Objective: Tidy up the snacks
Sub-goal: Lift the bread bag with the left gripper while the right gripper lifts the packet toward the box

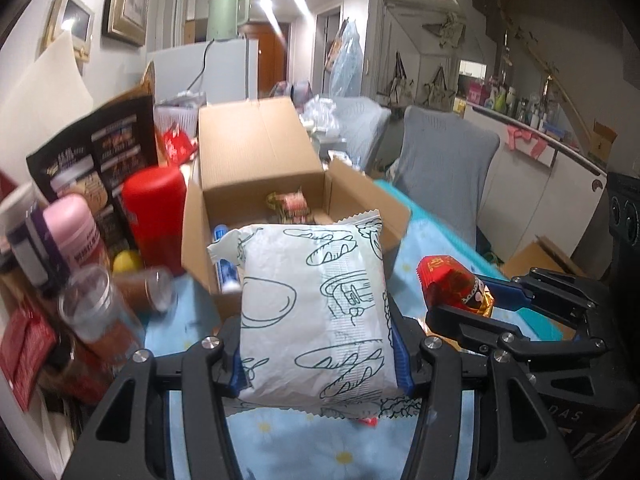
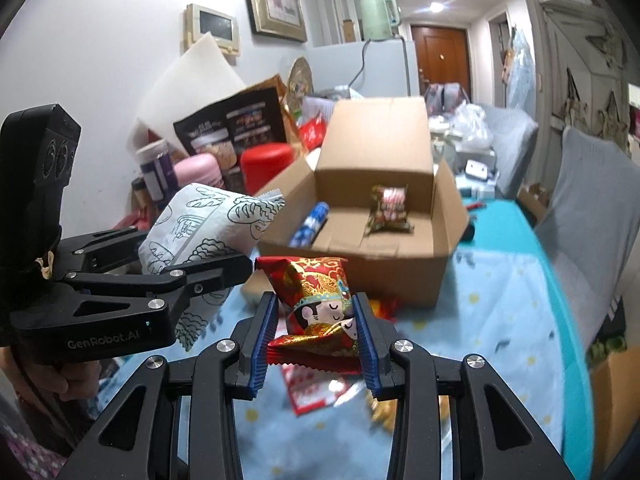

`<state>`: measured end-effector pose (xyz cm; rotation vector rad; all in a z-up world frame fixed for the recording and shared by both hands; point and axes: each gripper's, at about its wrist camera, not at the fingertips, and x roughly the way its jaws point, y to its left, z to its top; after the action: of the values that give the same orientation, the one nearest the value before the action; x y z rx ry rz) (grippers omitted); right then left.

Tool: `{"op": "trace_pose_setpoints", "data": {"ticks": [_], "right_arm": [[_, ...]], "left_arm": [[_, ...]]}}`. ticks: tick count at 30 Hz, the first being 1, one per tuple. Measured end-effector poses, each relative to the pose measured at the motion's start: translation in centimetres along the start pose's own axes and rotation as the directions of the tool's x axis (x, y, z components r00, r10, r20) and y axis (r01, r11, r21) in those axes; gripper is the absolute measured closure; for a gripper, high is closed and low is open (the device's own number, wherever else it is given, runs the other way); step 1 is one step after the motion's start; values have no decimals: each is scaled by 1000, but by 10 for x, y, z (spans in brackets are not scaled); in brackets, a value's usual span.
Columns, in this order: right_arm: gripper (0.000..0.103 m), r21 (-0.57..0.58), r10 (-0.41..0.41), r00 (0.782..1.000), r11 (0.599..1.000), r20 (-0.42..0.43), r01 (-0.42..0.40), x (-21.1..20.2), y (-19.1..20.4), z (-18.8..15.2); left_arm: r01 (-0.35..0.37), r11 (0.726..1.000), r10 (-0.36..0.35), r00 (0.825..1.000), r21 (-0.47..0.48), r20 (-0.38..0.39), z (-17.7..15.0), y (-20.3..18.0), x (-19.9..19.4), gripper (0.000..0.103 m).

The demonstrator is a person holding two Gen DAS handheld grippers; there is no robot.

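Observation:
My left gripper point(image 1: 318, 320) is shut on a white bread packet point(image 1: 316, 312) printed with green line drawings, held up above the blue tablecloth. To its right, my right gripper point(image 2: 316, 332) is shut on a red and gold snack packet point(image 2: 320, 304) with cartoon faces. In the right wrist view the left gripper point(image 2: 224, 256) and its white packet point(image 2: 200, 224) show at the left. An open cardboard box point(image 2: 400, 280) stands just beyond both grippers. Inside it lie a small dark snack pack point(image 2: 390, 208) and a blue and white packet point(image 2: 314, 220).
Left of the box crowd a red canister point(image 1: 154, 208), a pink bottle point(image 1: 76, 232), a clear jar point(image 1: 96, 312) and a black snack bag point(image 1: 100, 152). More snack packets point(image 2: 316, 388) lie on the cloth under the right gripper. A grey-covered chair point(image 1: 444, 160) stands at the table's right side.

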<state>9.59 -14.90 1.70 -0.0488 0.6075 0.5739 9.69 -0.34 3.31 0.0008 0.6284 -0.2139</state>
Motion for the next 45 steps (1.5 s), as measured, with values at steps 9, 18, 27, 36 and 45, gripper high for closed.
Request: {"op": "trace_pose_setpoints", "data": {"ticks": [9, 18, 27, 36, 45], "right_arm": [[66, -58, 17, 998, 998, 59, -13, 18, -12, 58], [66, -81, 20, 995, 997, 97, -13, 54, -27, 105], [66, -86, 10, 994, 996, 110, -1, 100, -51, 141], [66, -62, -18, 998, 998, 67, 23, 154, -73, 159], [66, -5, -55, 998, 998, -30, 55, 203, -96, 151]], "left_arm": [[13, 1000, -13, 996, -3, 83, 56, 16, 20, 49], [-25, 1000, 27, 990, -13, 141, 103, 37, 50, 49], [-44, 999, 48, 985, -30, 165, 140, 59, 94, 49], [-79, 996, 83, 990, -43, 111, 157, 79, 149, 49], [-112, 992, 112, 994, -51, -16, 147, 94, 199, 49]]}}
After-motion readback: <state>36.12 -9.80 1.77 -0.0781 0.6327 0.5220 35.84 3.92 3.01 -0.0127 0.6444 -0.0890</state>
